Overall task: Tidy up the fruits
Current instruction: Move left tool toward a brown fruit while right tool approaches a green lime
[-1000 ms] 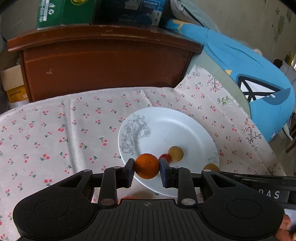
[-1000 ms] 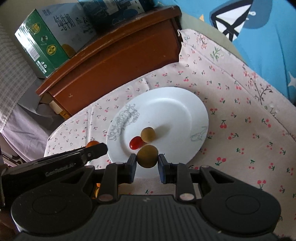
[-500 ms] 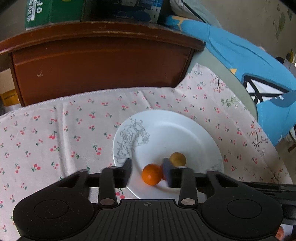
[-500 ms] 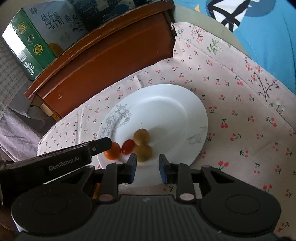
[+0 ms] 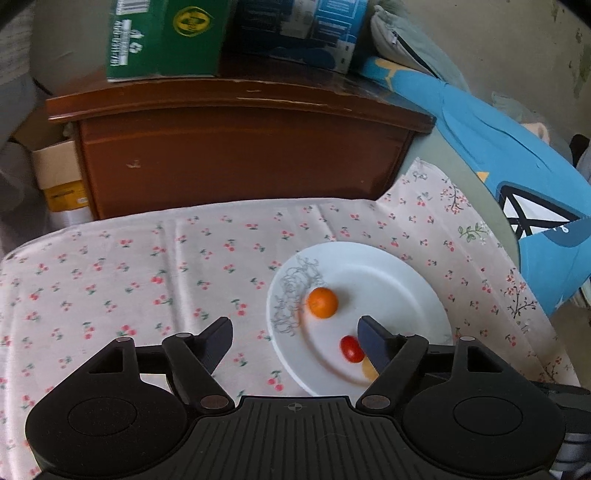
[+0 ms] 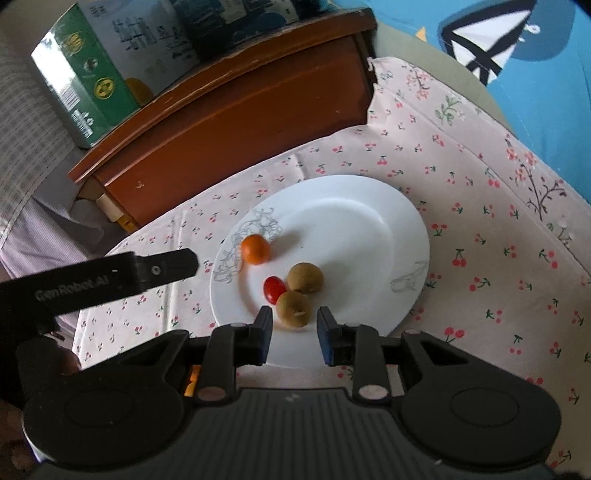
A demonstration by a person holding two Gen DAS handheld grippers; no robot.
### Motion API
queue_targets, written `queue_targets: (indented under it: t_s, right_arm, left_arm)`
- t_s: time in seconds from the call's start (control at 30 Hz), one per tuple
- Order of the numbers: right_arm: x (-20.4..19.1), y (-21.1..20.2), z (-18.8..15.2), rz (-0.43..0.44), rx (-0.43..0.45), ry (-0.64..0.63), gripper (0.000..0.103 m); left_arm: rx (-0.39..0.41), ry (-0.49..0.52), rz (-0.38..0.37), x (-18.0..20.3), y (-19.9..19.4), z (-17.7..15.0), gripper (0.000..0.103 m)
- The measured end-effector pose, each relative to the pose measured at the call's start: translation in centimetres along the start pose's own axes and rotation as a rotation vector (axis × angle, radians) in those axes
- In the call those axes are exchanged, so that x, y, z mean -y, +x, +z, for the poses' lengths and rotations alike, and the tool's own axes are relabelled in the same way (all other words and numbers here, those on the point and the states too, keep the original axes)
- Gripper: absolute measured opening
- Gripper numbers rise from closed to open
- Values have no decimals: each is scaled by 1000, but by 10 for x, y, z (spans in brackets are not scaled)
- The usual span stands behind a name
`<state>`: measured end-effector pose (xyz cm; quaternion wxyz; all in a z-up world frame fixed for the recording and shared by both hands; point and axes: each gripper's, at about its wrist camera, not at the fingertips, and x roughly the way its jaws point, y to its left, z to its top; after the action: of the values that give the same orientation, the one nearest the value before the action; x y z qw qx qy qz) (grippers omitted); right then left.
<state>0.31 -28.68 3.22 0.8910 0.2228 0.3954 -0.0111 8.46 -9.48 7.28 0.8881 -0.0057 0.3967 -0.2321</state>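
A white plate lies on a cherry-print cloth. On it rest a small orange, a red cherry tomato and two brown-green round fruits. My left gripper is wide open and empty, near the plate's left rim; it also shows in the right wrist view. My right gripper is open, its jaws just in front of the nearer brown fruit, apart from it.
A dark wooden cabinet stands behind the cloth, with a green carton and a blue box on top. A blue printed fabric lies at the right. Cardboard boxes stand left of the cabinet.
Both grippers opened and let go of their fruits onto the plate, the left the orange, the right a brown fruit. Both then drew back; the left one moved left.
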Motion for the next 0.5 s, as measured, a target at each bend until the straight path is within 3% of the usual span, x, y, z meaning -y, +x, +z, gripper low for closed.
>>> queue_targets:
  t_s: [0.5]
  right_arm:
    - [-8, -6, -18, 38, -38, -48, 28]
  left_arm:
    - [12, -18, 38, -24, -51, -28, 78]
